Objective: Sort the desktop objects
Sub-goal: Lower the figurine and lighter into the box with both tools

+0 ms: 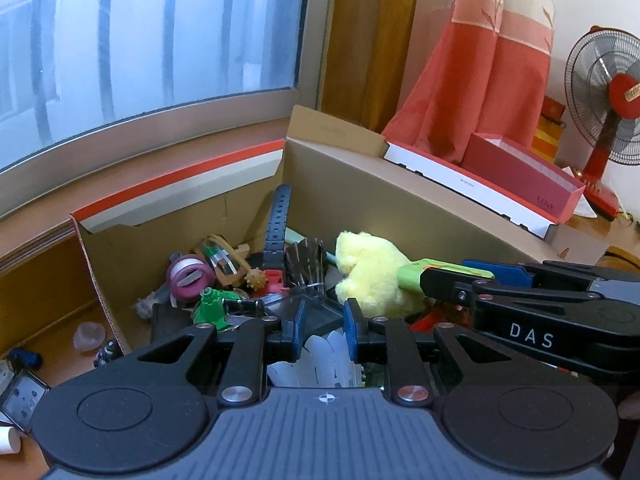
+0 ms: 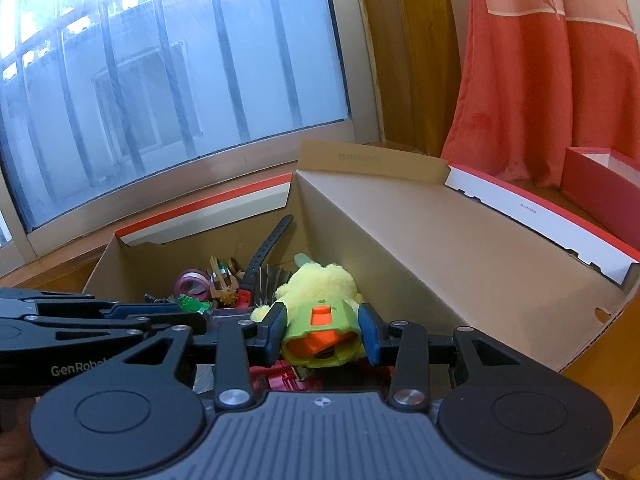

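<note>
**Both grippers over the open cardboard box; right one around the green toy**

Currently we hold both grippers above the cardboard box [image 1: 360, 184], which sits below the window [image 1: 152, 32] and is full of small items.

Left to right in the left wrist view: on the desk outside the box, at the far left, lie a translucent cup-like piece [image 1: 89, 335] and a dark device with buttons [image 1: 22, 398]. Inside the box we see a pink tape roll [image 1: 190, 276], a green plastic piece [image 1: 212, 304], a spiked brown ball [image 1: 256, 279], and a black watch strap [image 1: 278, 232] leaning up against the far wall. Next comes a dark shuttlecock [image 1: 306, 262], then a yellow plush toy [image 1: 372, 272].

Our left gripper [image 1: 320, 326] hangs over the box with its blue pads parted; nothing sits between them, though a white shuttlecock [image 1: 324, 360] lies just beneath.

Our right gripper [image 2: 323, 334] has a green and orange toy [image 2: 322, 332] between its pads. The left pad touches the toy; whether the right pad presses it we cannot tell, so the grip is unconfirmed. The toy is above the near right part of the box, just in front of the plush.

To the right, beside the box, stand a red gift box [image 1: 524, 178], a red curtain [image 1: 480, 72] and a red fan [image 1: 608, 92].
</note>
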Tool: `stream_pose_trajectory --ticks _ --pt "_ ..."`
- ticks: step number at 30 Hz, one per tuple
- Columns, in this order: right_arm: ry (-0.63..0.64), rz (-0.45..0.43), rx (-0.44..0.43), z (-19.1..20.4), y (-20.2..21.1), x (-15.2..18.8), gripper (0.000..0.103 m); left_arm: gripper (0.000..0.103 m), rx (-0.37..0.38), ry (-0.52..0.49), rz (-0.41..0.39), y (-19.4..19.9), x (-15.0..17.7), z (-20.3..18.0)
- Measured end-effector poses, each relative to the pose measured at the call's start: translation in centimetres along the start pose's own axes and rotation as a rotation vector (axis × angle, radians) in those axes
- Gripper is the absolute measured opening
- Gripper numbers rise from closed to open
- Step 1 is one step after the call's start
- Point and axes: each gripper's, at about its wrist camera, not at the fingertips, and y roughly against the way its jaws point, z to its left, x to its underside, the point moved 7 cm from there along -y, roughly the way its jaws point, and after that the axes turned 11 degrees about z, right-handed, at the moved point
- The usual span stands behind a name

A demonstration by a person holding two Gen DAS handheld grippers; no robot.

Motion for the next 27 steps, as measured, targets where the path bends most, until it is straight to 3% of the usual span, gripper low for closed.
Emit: stream_pose_trajectory --ticks 5,7,9,11,15,20,27 --pt "-0.002 0.007 0.000 0.0 -0.2 0.2 0.042 0.026 -0.003 0.004 0.000 0.0 0.0 0.0" --pt "-0.003 0.011 -0.001 0.1 -0.2 0.2 0.042 0.032 -0.006 0.006 -0.001 0.1 0.0 0.0" --pt "-0.003 0.013 0.002 0.0 -0.3 0.3 0.043 0.049 -0.011 0.014 -0.009 0.2 -0.1 0.0" --pt "-0.001 0.011 0.006 0.0 -0.4 0.3 0.043 0.058 -0.011 0.022 -0.020 0.4 -0.1 0.1" --pt "0.003 0.006 0.013 0.0 -0.5 0.5 0.051 0.069 -0.019 0.024 -0.030 0.6 -0.2 0.0" --pt "0.009 0.001 0.022 0.0 -0.6 0.6 0.051 0.082 -0.020 0.067 -0.018 0.6 -0.2 0.5" --pt "0.013 -0.010 0.029 0.0 -0.7 0.8 0.053 0.089 -0.027 0.114 -0.013 0.6 -0.1 1.1"
